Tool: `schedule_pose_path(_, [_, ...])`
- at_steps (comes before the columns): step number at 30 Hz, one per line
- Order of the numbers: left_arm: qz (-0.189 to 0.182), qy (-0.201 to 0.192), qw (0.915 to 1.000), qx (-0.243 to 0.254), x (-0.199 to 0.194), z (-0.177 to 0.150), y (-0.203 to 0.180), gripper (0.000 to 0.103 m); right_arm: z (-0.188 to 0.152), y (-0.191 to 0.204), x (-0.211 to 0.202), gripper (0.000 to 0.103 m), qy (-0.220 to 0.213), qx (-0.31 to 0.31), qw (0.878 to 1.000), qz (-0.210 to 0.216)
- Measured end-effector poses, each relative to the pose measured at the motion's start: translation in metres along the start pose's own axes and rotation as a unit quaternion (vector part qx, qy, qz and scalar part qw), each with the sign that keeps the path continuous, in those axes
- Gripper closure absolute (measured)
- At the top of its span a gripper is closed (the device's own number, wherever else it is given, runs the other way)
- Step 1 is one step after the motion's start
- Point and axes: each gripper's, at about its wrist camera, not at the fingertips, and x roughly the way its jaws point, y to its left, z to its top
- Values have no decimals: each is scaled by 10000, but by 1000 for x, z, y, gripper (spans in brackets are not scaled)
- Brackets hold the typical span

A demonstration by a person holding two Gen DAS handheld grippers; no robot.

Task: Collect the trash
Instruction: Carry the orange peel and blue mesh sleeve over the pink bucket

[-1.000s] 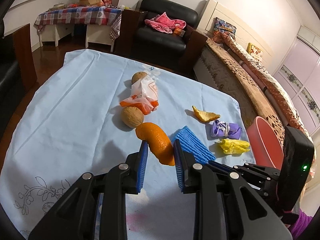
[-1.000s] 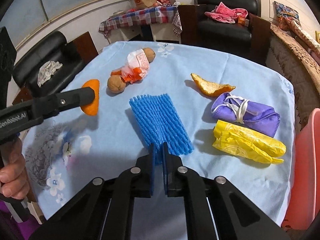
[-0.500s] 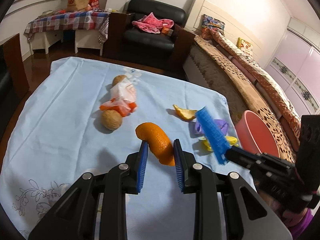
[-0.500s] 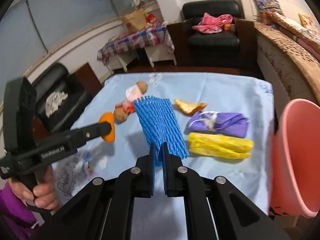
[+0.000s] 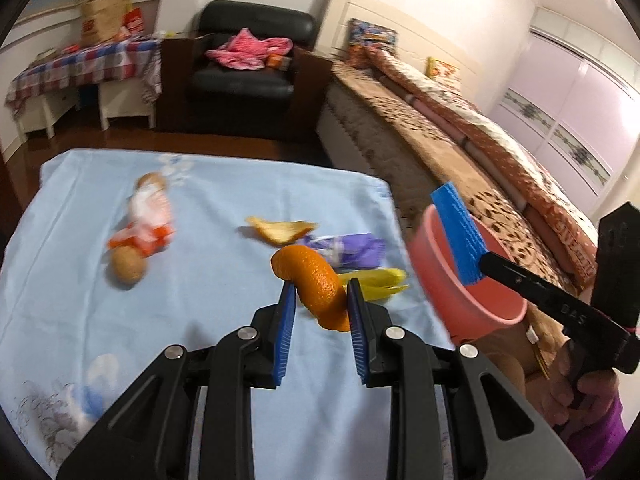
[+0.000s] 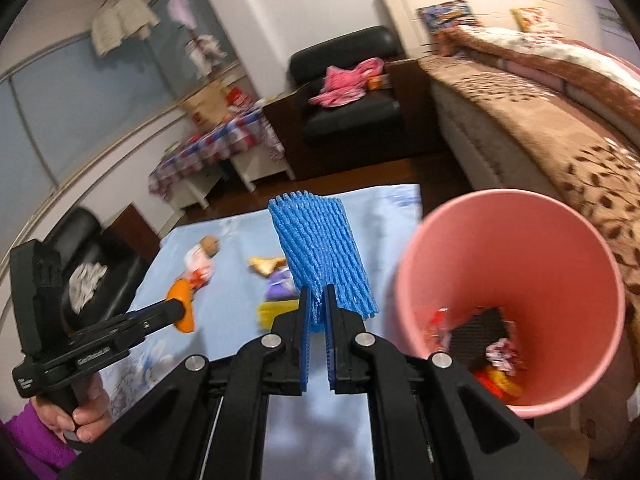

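My left gripper (image 5: 320, 292) is shut on a curled orange peel (image 5: 314, 280) and holds it above the blue tablecloth (image 5: 200, 280). My right gripper (image 6: 318, 300) is shut on a blue foam net (image 6: 320, 248), held upright beside the pink bin (image 6: 516, 288), which holds some trash. In the left wrist view the blue net (image 5: 460, 236) hangs over the pink bin (image 5: 460, 280). On the cloth lie another peel piece (image 5: 282, 229), a purple wrapper (image 5: 352, 246), a yellow wrapper (image 5: 380, 280), a white-orange bag (image 5: 148, 220) and two brown nuts (image 5: 128, 268).
A bed with a brown patterned cover (image 5: 480, 152) runs along the right, beyond the bin. A black armchair with pink clothes (image 5: 248, 56) and a table with a checked cloth (image 5: 80, 68) stand behind the table. Another black chair (image 6: 96, 272) stands at the left.
Both grippers have risen and swung right. The blue net has moved from over the table to the rim of the pink bin. The orange peel has been carried right, over the purple and yellow wrappers.
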Motion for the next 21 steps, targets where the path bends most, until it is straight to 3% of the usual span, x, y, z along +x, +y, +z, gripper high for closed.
schedule_pose_path(9, [-464,66,9964,713,24,11,-74,77,-6,-53,-30,97,-218,426,9980,-415])
schedule_pose_path(21, [-981,234,9871,1243,57,9,-142,77,-22,-101,-47,97,-225,854,9936,-698])
